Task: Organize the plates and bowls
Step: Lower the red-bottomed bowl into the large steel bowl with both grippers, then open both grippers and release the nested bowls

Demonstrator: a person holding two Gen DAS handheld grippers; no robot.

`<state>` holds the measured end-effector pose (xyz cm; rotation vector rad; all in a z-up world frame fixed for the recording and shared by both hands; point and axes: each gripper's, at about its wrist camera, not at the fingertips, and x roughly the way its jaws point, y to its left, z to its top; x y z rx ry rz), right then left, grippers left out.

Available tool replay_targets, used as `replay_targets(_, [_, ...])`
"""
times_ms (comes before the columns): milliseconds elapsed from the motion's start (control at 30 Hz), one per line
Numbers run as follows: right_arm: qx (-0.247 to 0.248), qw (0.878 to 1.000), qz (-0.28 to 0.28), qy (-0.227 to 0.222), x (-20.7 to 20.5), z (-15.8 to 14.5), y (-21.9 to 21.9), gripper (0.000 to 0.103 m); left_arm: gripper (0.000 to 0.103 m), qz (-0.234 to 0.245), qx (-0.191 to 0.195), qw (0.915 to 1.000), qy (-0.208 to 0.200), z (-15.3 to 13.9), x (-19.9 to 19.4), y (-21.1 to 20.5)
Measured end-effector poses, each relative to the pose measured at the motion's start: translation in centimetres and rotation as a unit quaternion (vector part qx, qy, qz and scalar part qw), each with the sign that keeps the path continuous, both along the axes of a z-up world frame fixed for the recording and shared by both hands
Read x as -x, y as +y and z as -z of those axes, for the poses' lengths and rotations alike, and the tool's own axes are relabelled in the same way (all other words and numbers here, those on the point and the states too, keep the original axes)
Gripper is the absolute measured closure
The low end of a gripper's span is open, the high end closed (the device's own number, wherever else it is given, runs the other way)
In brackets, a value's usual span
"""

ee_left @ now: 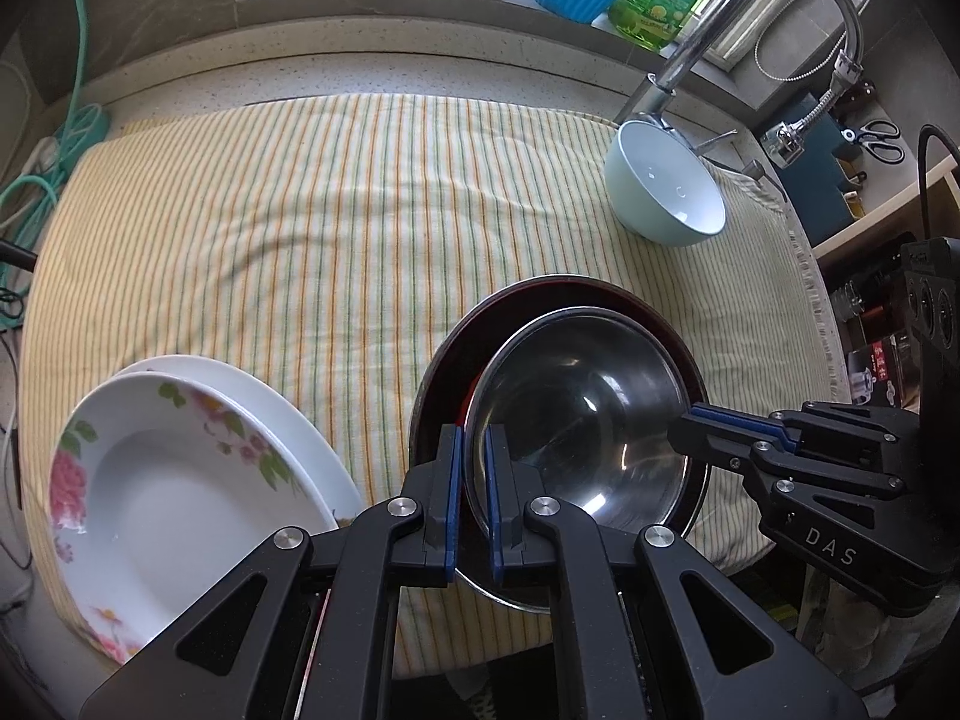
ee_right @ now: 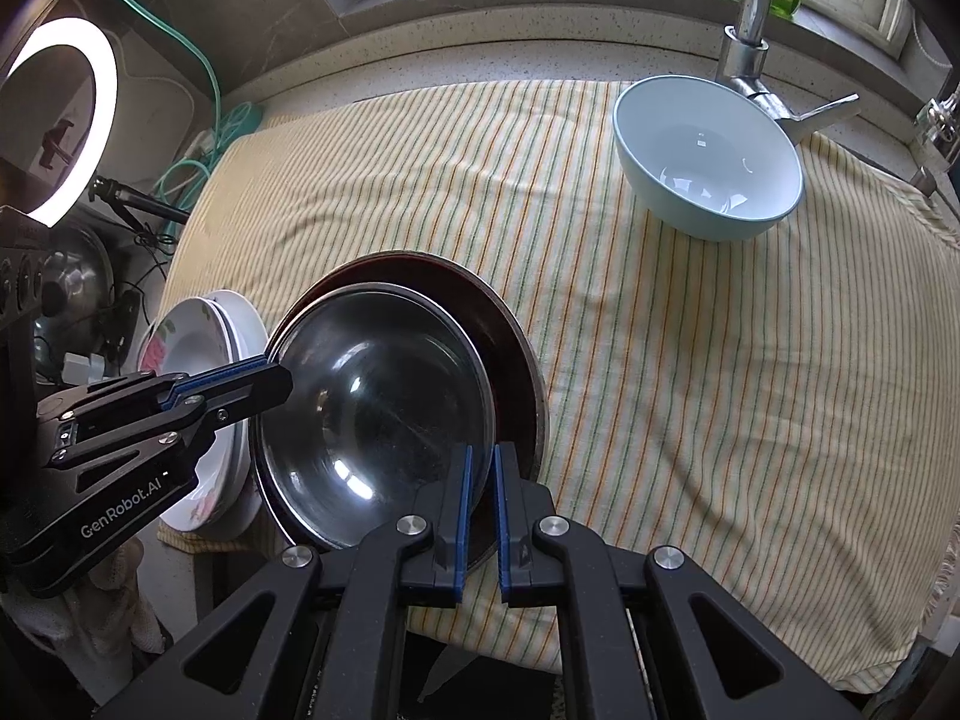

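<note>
- Right now I have the steel bowl (ee_left: pixel 579 420) pinched at two points of its rim: my left hand-held gripper (ee_left: pixel 473 498) is clamped on the near-left edge, and my right hand-held gripper (ee_right: pixel 480 504) is clamped on the near-right edge.
- Both sets of jaws are drawn in tight on the thin rim, one pad inside the bowl and one outside.
- It sits inside a wider dark red-lined pan (ee_left: pixel 447 360), whose rim shows around its far and left sides; whether the bowl is resting on it or lifted just clear, I cannot tell.
- Neither hand is nearer; they face each other across the bowl, so any move has to be made by both together, keeping the rim level.
- To the left, just beside the pan, a floral plate (ee_left: pixel 138 480) lies on top of a plain white plate (ee_left: pixel 288 420).
- Far right, well apart from the rest, a pale blue bowl (ee_right: pixel 708 168) stands upright near the faucet (ee_left: pixel 678 72).
- Everything rests on a striped cloth (ee_right: pixel 690 360) spread over the tabletop.
- My judgement: the steel bowl is probably bound for the blue bowl, away and to the right.
</note>
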<state>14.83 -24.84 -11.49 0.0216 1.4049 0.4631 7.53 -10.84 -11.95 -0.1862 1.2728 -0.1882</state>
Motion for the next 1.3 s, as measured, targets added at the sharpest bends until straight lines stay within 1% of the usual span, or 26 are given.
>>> replay_targets(167, [0.003,1.0,-0.002,0.0,-0.1,0.1,0.1,0.096,0.097,0.005,-0.004,1.0,0.002,0.2,-0.1,-0.1])
replay_targets(267, [0.005,1.0,-0.006,0.008,-0.1,0.5,0.1,0.094,0.097,0.007,-0.004,1.0,0.003,0.2,-0.1,-0.1])
replay_targets(600, [0.007,1.0,-0.007,0.011,-0.1,0.6,0.2,0.094,0.097,0.016,-0.011,0.9998,0.004,0.3,-0.4,-0.5])
replay_targets(633, [0.007,1.0,-0.006,0.012,-0.1,0.6,0.2,0.094,0.097,0.018,-0.013,0.9998,0.004,0.3,-0.4,-0.6])
replay_targets(667, [0.006,1.0,-0.005,0.013,-0.2,0.6,0.1,0.094,0.093,0.018,-0.014,0.9997,0.004,0.3,-0.5,-0.7])
replay_targets(700, [0.005,1.0,-0.003,0.014,-0.2,0.6,0.1,0.094,0.093,0.018,-0.014,0.9997,0.005,0.3,-0.5,-0.7])
replay_targets(833, [0.002,1.0,0.002,0.016,-0.3,0.4,-0.1,0.094,0.093,0.024,-0.025,0.9994,-0.006,-0.1,-0.6,-0.8])
replay_targets(900, [0.001,1.0,0.003,0.017,-0.3,0.3,-0.3,0.094,0.09,0.03,-0.025,0.9992,-0.008,-0.3,-0.7,-0.9])
replay_targets(1100, [0.001,1.0,0.006,0.014,-0.2,-0.2,-0.6,0.094,0.09,0.035,-0.024,0.9989,-0.021,-0.8,-0.9,-1.1])
replay_targets(1300, [-0.002,1.0,0.01,0.02,-0.3,-0.1,-0.7,0.094,0.09,0.042,-0.022,0.9987,-0.016,-0.5,-0.9,-1.2])
